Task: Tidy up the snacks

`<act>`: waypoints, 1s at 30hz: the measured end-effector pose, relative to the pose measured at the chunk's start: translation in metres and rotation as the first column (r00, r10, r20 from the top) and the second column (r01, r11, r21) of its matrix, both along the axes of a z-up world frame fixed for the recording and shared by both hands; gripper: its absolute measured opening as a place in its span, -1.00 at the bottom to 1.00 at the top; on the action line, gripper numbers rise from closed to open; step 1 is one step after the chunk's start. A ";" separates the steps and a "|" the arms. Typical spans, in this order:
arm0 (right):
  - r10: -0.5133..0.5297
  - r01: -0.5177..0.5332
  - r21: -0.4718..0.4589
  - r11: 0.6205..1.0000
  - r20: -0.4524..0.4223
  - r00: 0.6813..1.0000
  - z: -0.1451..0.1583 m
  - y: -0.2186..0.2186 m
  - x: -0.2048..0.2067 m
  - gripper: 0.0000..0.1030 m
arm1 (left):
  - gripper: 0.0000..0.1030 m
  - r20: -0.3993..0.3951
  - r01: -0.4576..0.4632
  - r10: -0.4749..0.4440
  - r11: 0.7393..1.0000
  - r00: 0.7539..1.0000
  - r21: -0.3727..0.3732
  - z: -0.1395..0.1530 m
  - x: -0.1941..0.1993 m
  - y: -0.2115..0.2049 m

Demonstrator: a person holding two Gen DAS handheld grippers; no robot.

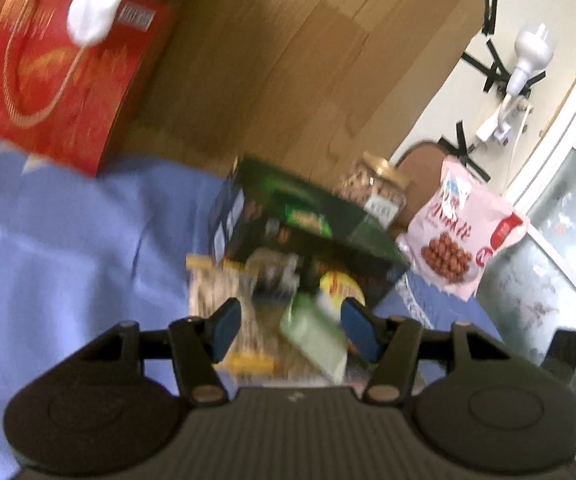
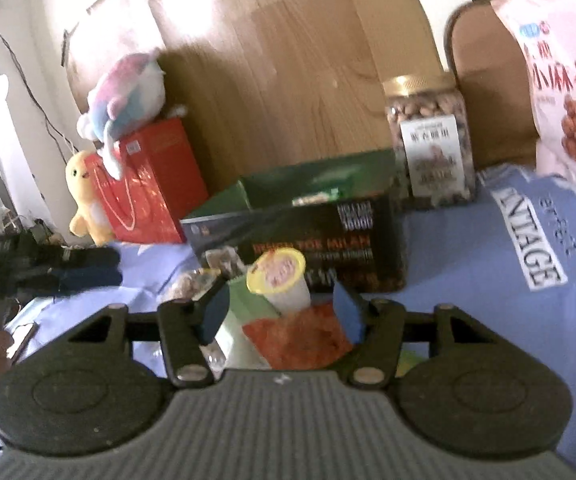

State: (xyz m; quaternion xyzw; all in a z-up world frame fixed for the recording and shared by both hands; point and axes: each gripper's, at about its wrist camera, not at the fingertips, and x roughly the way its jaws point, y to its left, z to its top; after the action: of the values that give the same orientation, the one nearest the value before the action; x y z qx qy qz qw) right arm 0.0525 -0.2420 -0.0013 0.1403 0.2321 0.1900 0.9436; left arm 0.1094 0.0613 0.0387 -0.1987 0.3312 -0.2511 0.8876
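Yellow-lidded cup (image 2: 282, 280) sits between the spread right claw (image 2: 282, 312) fingers.

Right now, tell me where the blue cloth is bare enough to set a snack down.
Two bare patches: the blue cloth between the red gift box and the open green box, and the stretch right of that box, below the nut jar and pink bag. In front of the box it is crowded with small packets.

blue cloth (image 2: 468, 248), red gift bag (image 1: 60, 80), yellow plush (image 2: 84, 200), pastel plush (image 2: 128, 92), wooden board (image 2: 288, 80)
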 end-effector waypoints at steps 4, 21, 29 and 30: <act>0.027 -0.027 -0.057 0.998 0.010 1.000 0.004 0.013 0.013 0.17 | 0.10 -0.029 0.006 -0.006 1.000 1.000 0.017 -0.024 -0.009 -0.003; -0.001 0.011 -0.133 0.991 0.075 0.997 0.007 0.031 0.020 -0.08 | 0.10 -0.015 -0.027 0.027 1.000 1.000 0.007 -0.044 -0.013 0.003; 0.214 -0.173 -0.277 0.945 0.127 0.969 0.009 0.056 -0.042 -0.07 | 0.10 -0.029 -0.062 0.061 0.997 0.998 -0.036 -0.045 -0.012 0.013; 0.241 -0.196 -0.312 0.930 0.112 0.964 0.005 0.064 -0.044 -0.07 | 0.10 -0.029 -0.063 0.062 0.997 0.998 -0.037 -0.045 -0.012 0.013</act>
State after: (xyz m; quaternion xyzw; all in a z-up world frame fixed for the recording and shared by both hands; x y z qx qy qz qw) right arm 0.0087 -0.1781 0.0033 -0.0448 0.2014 0.2668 0.9414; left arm 0.0978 0.0741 -0.0061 -0.2291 0.3322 -0.2264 0.8865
